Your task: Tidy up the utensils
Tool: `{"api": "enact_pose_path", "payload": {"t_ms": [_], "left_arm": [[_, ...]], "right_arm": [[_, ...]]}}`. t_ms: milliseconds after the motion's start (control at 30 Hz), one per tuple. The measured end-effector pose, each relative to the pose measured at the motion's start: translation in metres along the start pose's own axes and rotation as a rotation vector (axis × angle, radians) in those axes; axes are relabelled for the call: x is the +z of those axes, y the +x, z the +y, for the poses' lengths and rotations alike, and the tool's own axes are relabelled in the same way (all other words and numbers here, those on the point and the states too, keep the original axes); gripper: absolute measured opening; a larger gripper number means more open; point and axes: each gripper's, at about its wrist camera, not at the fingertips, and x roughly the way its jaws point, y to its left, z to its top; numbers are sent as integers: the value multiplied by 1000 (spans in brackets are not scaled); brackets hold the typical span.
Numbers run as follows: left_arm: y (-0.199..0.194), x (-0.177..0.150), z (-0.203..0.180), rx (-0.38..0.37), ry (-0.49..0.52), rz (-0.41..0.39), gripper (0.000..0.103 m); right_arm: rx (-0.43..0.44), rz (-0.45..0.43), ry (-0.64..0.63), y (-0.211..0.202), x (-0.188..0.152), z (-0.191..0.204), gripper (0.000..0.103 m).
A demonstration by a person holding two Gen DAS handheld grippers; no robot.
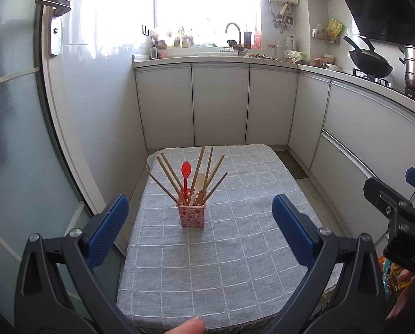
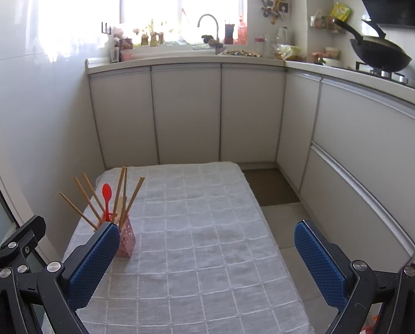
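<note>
Left wrist view showed the left gripper (image 1: 200,229), fingers spread wide, empty, pink holder (image 1: 191,216) ahead between them; right gripper (image 2: 207,264) likewise wide. Brushing the splayed chopsticks (image 1: 204,175) might topple it.

a home kitchen: sink faucet (image 1: 233,32), white cabinets (image 1: 220,103), wok (image 1: 370,62) on the stove

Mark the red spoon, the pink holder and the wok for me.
red spoon (image 1: 185,169), left wrist view, on its bowl.
pink holder (image 1: 192,217), left wrist view, on its front wall.
wok (image 2: 381,53), right wrist view, on its outer side.
</note>
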Motion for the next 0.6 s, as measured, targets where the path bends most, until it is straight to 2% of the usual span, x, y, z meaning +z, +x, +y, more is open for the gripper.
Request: {"api": "enact_pose_path", "payload": {"t_ms": [600], "left_arm": [[2,0,0,8,6,2,102]], "right_arm": [[9,-4,-4,1,1,1,103]]}}
